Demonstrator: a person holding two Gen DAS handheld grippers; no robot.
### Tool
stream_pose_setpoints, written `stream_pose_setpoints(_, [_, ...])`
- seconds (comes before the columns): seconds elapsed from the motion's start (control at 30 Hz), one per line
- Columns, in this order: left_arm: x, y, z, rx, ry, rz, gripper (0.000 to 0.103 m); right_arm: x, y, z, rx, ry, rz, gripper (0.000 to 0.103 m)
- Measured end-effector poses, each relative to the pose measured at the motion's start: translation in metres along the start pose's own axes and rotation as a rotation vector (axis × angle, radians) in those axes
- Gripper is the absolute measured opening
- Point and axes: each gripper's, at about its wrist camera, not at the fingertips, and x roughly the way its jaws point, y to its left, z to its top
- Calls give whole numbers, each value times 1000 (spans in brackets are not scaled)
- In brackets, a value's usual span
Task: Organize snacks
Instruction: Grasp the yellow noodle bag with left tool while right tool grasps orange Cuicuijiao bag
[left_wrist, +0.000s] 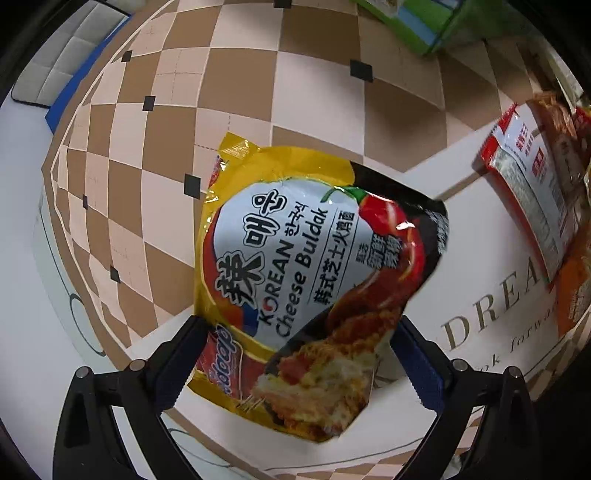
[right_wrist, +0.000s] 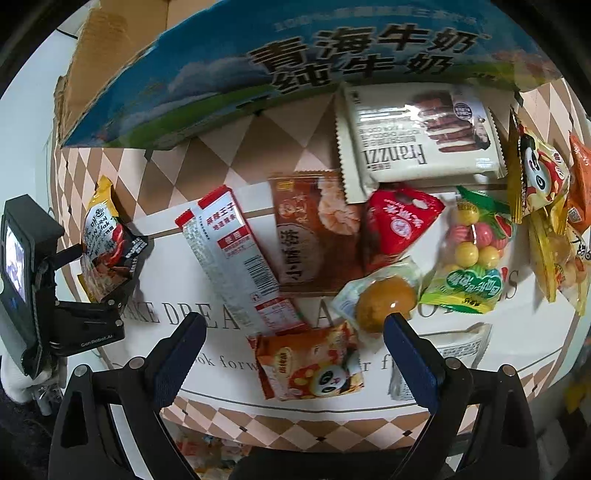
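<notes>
Left wrist view: the left gripper (left_wrist: 295, 354) is clenched on the Cheese Buldak noodle packet (left_wrist: 306, 280). The packet's lower part sits between the two fingers (left_wrist: 177, 354), both pads pressing its sides, and the rest rises forward and upward out of the grip, tilted, its yellow sealed edge at the far end. The packet is lifted above the white printed mat (left_wrist: 480, 295) and the checkered tablecloth (left_wrist: 258, 74). To the right, near the mat's far edge, lies a red-and-white snack packet (left_wrist: 524, 184), well apart from the held one. A green carton (left_wrist: 424, 26) sits at the top edge. The cloth to the left and ahead of the packet is bare.

Right wrist view: the right gripper (right_wrist: 295, 354) is released, its fingers wide apart and holding nothing. Between and just beyond them lies an orange panda snack bag (right_wrist: 314, 365) flat on the mat. Further on, crowded together, are the red-and-white packet (right_wrist: 236, 254), a brown shrimp-picture bag (right_wrist: 314, 232), a red pouch (right_wrist: 402, 221), a wrapped round bun (right_wrist: 384, 302), a bag of coloured candy balls (right_wrist: 472, 254) and a Franzzi biscuit pack (right_wrist: 421, 136). A blue milk carton (right_wrist: 314, 74) stands along the far side. At far left the left gripper (right_wrist: 99, 295) holds the noodle packet (right_wrist: 107, 240) up near the mat's left edge, with bare mat between it and the pile.
</notes>
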Motion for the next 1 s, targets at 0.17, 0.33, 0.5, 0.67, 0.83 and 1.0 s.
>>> stream_pose_setpoints(0.17, [-4, 23, -1, -176, -37, -107, 100, 2, 5, -10, -6, 5, -13, 99])
stream_pose_setpoints(0.33, [0, 33, -17, -443, 0, -218, 100, 13, -1, -25, 20, 20, -14, 99])
stream_pose_setpoints(0.5, [9, 18, -38, -580, 41, -296, 94, 20, -10, -40, -22, 33, -35, 99])
stream_pose_setpoints(0.67, [-35, 2, -50, -488, -133, -102, 94, 19, 13, -64, -323, 25, -143, 99])
stream_pose_setpoints(0.83, [-58, 0, -42, -358, -212, 69, 94, 44, 55, -97, -720, 63, -372, 99])
stream_pose_setpoints(1.0, [-44, -6, -25, -304, -188, 121, 94, 81, 76, -128, -1013, 107, -582, 99])
